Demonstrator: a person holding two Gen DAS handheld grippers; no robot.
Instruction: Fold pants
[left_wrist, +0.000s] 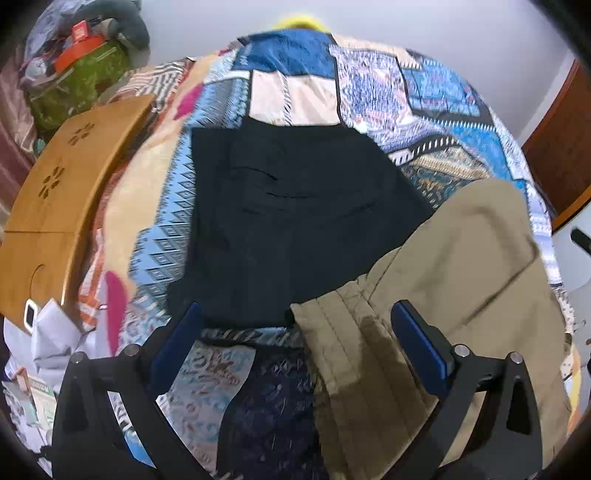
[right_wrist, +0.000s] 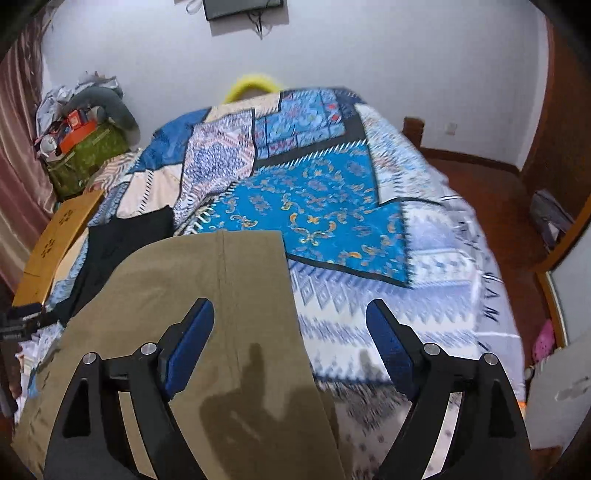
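Observation:
Khaki pants (left_wrist: 454, 280) lie folded on the patterned bedspread (left_wrist: 303, 92), at the right in the left wrist view. They also show in the right wrist view (right_wrist: 207, 295), at lower left. A black garment (left_wrist: 288, 221) lies flat to their left and shows in the right wrist view (right_wrist: 110, 240) too. My left gripper (left_wrist: 295, 332) is open above the near left edge of the khaki pants and holds nothing. My right gripper (right_wrist: 290, 325) is open above the pants' right edge and holds nothing.
A wooden lap table (left_wrist: 55, 206) lies at the bed's left edge. A green bag (right_wrist: 88, 158) with boxes sits at the far left by the curtain. Papers (left_wrist: 37, 350) lie near left. The bed's right edge drops to a wooden floor (right_wrist: 491, 206).

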